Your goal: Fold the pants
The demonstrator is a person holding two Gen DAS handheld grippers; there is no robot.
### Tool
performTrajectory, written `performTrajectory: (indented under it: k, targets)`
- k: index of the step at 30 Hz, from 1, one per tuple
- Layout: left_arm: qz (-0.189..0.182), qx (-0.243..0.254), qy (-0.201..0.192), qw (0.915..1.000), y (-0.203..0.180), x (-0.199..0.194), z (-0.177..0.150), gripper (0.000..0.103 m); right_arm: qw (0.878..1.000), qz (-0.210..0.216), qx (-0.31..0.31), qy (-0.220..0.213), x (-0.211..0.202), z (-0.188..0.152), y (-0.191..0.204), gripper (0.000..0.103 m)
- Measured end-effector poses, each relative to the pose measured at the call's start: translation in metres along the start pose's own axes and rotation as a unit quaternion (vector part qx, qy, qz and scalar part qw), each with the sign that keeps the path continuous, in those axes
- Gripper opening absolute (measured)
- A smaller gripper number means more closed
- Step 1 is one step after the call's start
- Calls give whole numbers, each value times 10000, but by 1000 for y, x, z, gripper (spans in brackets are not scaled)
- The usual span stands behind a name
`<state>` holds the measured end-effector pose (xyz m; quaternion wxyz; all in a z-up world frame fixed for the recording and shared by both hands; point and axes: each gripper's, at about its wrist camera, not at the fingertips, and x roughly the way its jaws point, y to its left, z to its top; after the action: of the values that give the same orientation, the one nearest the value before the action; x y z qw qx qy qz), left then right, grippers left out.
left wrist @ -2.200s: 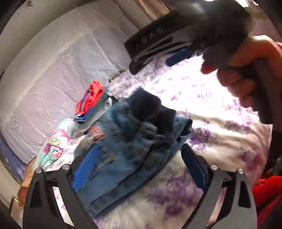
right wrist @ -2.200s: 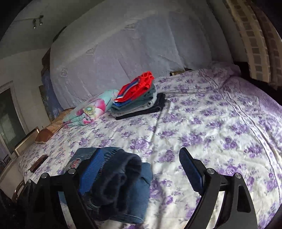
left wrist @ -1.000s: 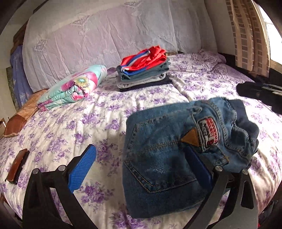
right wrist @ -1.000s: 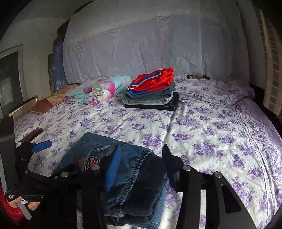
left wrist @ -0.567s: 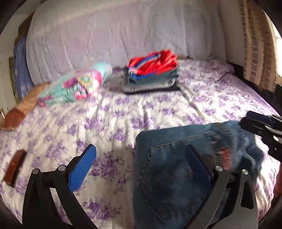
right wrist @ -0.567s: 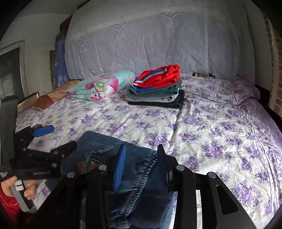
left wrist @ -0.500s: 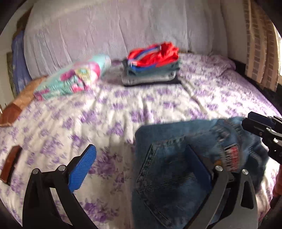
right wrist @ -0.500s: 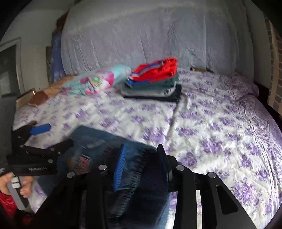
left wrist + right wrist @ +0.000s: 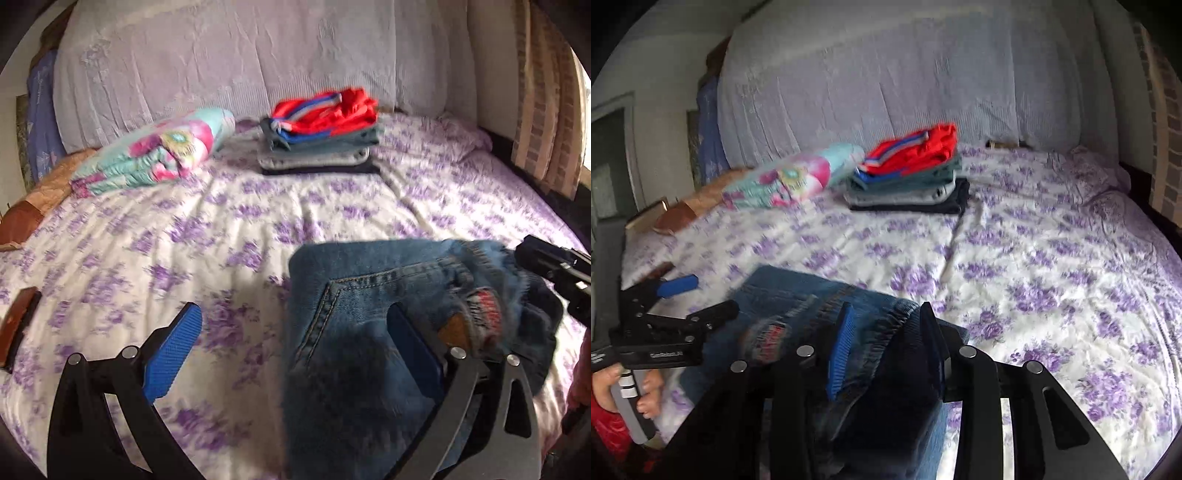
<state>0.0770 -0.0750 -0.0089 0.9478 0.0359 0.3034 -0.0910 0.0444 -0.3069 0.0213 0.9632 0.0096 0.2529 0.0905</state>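
The folded blue jeans (image 9: pixel 373 306) hang above the purple-flowered bed. My right gripper (image 9: pixel 886 350) is shut on their waistband end (image 9: pixel 879 332); its tip shows at the right edge of the left wrist view (image 9: pixel 554 266). My left gripper (image 9: pixel 295 350) is open, its right finger under the jeans, its left finger (image 9: pixel 173 347) free over the bedspread. It also shows in the right wrist view (image 9: pixel 676 295), held in a hand.
A stack of folded clothes with a red top (image 9: pixel 321 133) lies at the head of the bed (image 9: pixel 221 229), next to a floral pillow (image 9: pixel 159 155). A brown object (image 9: pixel 18 325) lies at the left edge. A curtain (image 9: pixel 546 110) hangs at right.
The right gripper closed on the jeans' waistband and lifted the folded jeans. Both grippers and the jeans moved forward a little toward the stack.
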Motion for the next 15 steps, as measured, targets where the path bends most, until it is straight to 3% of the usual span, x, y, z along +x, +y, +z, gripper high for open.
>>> performTrajectory:
  k: [5,10,15]
  targets:
    - [-43,-43,23,10000,6,-17,-12,98,9993,86,-351,-114,-32,-12,22,38]
    - [-220,-221,323,9990,9,-2,-35,99,9971,-33,-406,650,2,-44,20,39]
    - [-523,-574,447,9960,15,18,-49,99,9973,-85,-403,610,10,-52,18,40]
